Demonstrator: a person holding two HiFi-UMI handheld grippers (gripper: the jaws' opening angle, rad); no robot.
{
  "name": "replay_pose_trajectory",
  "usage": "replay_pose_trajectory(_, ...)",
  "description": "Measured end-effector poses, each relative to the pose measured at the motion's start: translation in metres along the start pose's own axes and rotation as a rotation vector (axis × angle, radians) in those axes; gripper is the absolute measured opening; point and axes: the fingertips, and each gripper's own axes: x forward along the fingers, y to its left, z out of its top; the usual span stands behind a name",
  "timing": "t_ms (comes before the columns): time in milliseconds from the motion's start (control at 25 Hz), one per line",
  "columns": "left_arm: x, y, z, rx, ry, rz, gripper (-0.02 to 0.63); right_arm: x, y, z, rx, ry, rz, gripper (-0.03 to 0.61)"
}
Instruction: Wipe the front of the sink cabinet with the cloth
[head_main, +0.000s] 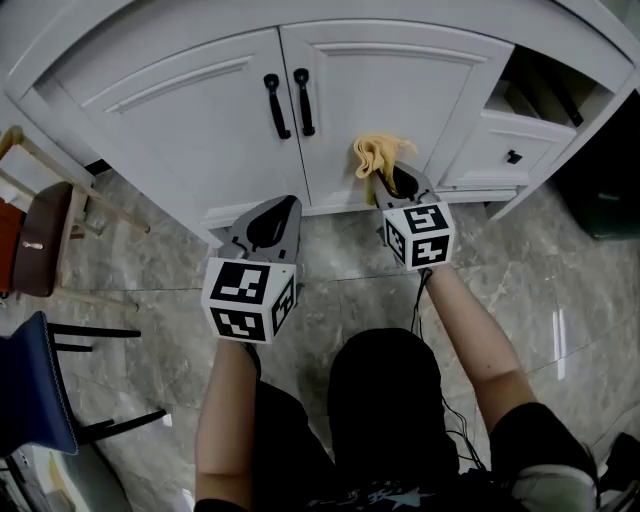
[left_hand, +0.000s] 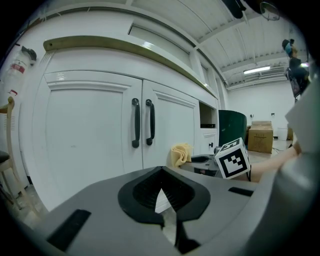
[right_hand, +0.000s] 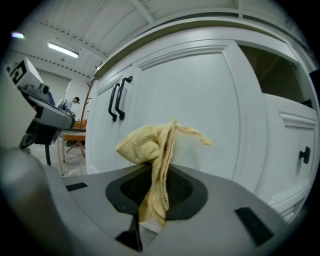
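Right gripper (head_main: 393, 188) — jaws clenched on the yellow cloth (right_hand: 150, 150), which bunches up above the jaw tips. The cloth is at the lower part of the right-hand door (head_main: 400, 95) of the sink cabinet (head_main: 180, 120), below the two black handles (head_main: 289, 103). I cannot tell whether it touches the panel or sits just off it. Left gripper (head_main: 268, 225) — jaws pressed together with nothing between them, held low near the cabinet's base.

Step, by my reading: wiping is about to start on the right-hand door. The next move calls for pressing the bunched cloth against the panel and sweeping across, clear of the handles and the open compartment (head_main: 545, 90).
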Motion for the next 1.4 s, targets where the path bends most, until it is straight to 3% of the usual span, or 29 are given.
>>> replay_pose_trajectory(480, 0.047, -0.055, -0.011, -0.011, 0.018, -0.102, 0.015, -0.055, -0.108, -0.022, 0.046, 0.014, -0.203, 0.084)
replay_pose_trajectory(840, 0.047, -0.066, -0.022, -0.016, 0.041, -0.119, 0.017, -0.079, -0.135, -0.037, 0.074, 0.037, -0.273, 0.084)
replay_pose_trajectory(1000, 0.037, -0.042, -0.028, -0.033, 0.044, -0.069, 0.017, -0.070, -0.104, -0.034, 0.062, 0.029, -0.205, 0.084)
replay_pose_trajectory(1240, 0.015, -0.008, -0.061, -0.044, 0.096, 0.012, 0.017, -0.024, 0.005, -0.047, -0.036, 0.019, 0.055, 0.083)
replay_pose_trajectory(1400, 0.004, 0.009, -0.082, -0.074, 0.126, 0.047, 0.017, 0.005, 0.059, -0.062, -0.070, 0.012, 0.150, 0.083)
